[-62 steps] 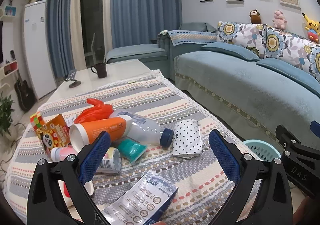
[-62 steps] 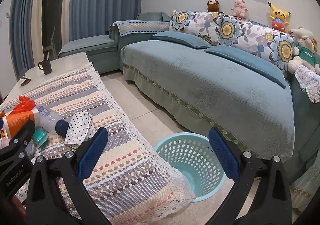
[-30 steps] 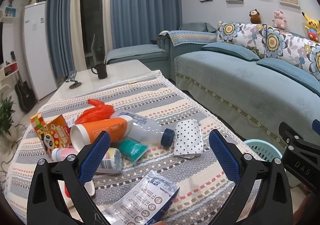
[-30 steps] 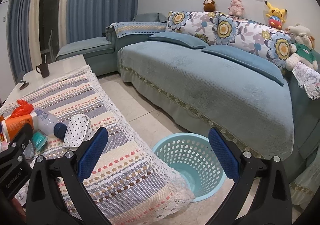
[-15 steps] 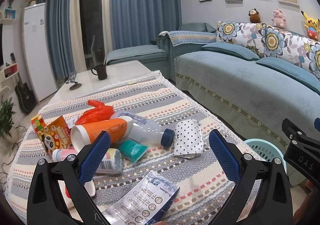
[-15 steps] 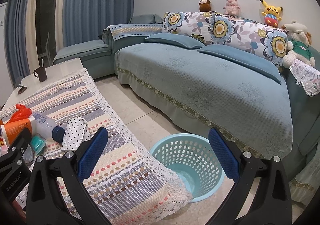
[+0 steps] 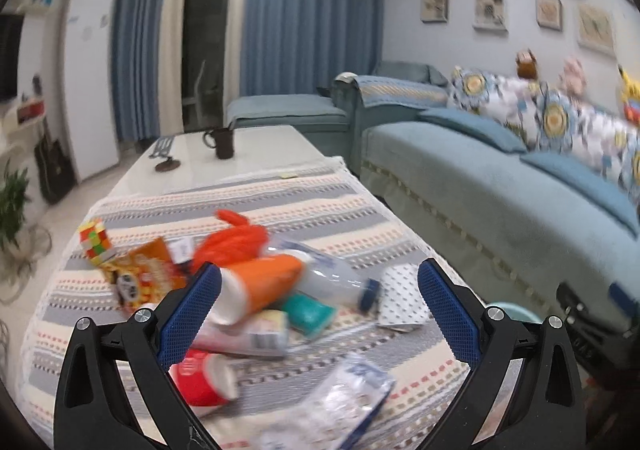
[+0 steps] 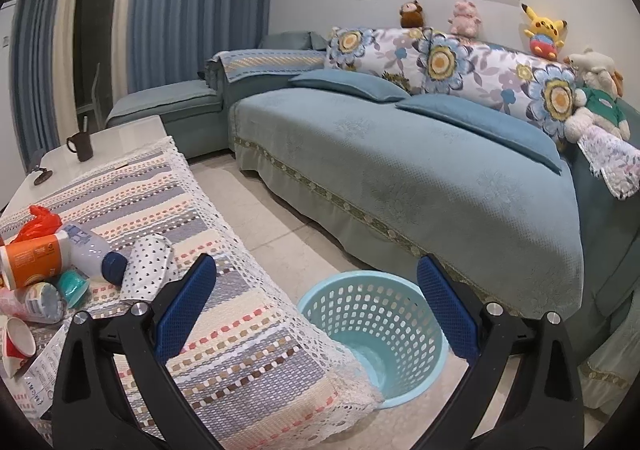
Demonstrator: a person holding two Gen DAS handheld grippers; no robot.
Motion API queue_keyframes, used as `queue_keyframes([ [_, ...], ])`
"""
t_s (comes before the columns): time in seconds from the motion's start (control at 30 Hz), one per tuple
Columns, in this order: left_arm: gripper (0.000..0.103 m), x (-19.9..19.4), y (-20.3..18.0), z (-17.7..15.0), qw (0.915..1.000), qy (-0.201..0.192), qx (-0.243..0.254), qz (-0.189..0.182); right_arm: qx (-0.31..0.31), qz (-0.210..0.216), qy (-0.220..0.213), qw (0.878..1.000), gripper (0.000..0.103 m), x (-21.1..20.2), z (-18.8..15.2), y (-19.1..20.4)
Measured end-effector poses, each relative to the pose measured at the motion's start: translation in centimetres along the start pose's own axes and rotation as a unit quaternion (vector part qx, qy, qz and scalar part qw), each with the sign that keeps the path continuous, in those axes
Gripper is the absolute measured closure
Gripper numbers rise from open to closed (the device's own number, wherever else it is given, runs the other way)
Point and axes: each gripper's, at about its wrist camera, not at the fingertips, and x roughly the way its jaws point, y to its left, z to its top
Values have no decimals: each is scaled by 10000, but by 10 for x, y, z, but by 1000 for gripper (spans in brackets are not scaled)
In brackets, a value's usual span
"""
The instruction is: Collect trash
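A pile of trash lies on the striped tablecloth (image 7: 320, 209): an orange paper cup (image 7: 260, 286), a clear bottle with a blue cap (image 7: 340, 282), a red plastic bag (image 7: 236, 238), a teal cup (image 7: 308, 314), a polka-dot cup (image 7: 400, 294), a red cup (image 7: 204, 378), a snack box (image 7: 144, 278) and a printed wrapper (image 7: 344, 402). My left gripper (image 7: 318, 310) is open and empty, just above the pile. My right gripper (image 8: 316, 310) is open and empty, over the table's corner, facing the teal mesh basket (image 8: 372, 330) on the floor.
A blue sofa (image 8: 400, 169) runs along the right, with a strip of tiled floor (image 8: 280, 226) between it and the table. A dark mug (image 7: 222, 143) and a small stand (image 7: 164, 153) are at the table's far end. A puzzle cube (image 7: 94, 240) sits beside the snack box.
My left gripper has swung left and tilted, blurring the view; the red cup now shows under it. My right gripper has drifted slightly, with the basket more central. Both stay open.
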Motion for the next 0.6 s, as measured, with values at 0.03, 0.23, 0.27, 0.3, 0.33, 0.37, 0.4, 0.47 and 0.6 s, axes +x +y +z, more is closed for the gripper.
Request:
queue_keyframes([
  [0.03, 7, -5, 15, 2, 9999, 15, -114, 50, -49, 15, -42, 10000, 15, -2, 0, 2],
  [0.23, 10, -29, 96, -9, 9970, 389, -423, 517, -549, 704, 15, 9960, 47, -22, 0, 33],
  [0.27, 11, -31, 107, -13, 9961, 473, -503, 552, -575, 909, 106, 9941, 49, -26, 0, 38],
  [0.3, 12, -32, 117, -16, 9950, 573, -589, 562, -609, 1052, 162, 9925, 51, -29, -2, 44],
  [0.33, 15, -33, 123, -19, 9940, 680, -658, 546, -699, 1246, 215, 9895, 51, -35, -4, 53],
  [0.37, 16, -35, 127, -23, 9932, 760, -724, 498, -772, 1395, 244, 9869, 51, -39, -7, 61],
  [0.4, 16, -37, 130, -26, 9925, 830, -788, 420, -853, 1557, 293, 9837, 51, -43, -10, 68],
  [0.47, 16, -41, 129, -31, 9922, 862, -795, 427, -1056, 1890, 492, 9750, 51, -49, -19, 85],
  [0.6, 16, -43, 128, -36, 9922, 869, -748, 493, -1222, 2258, 981, 9615, 48, -51, -44, 115],
])
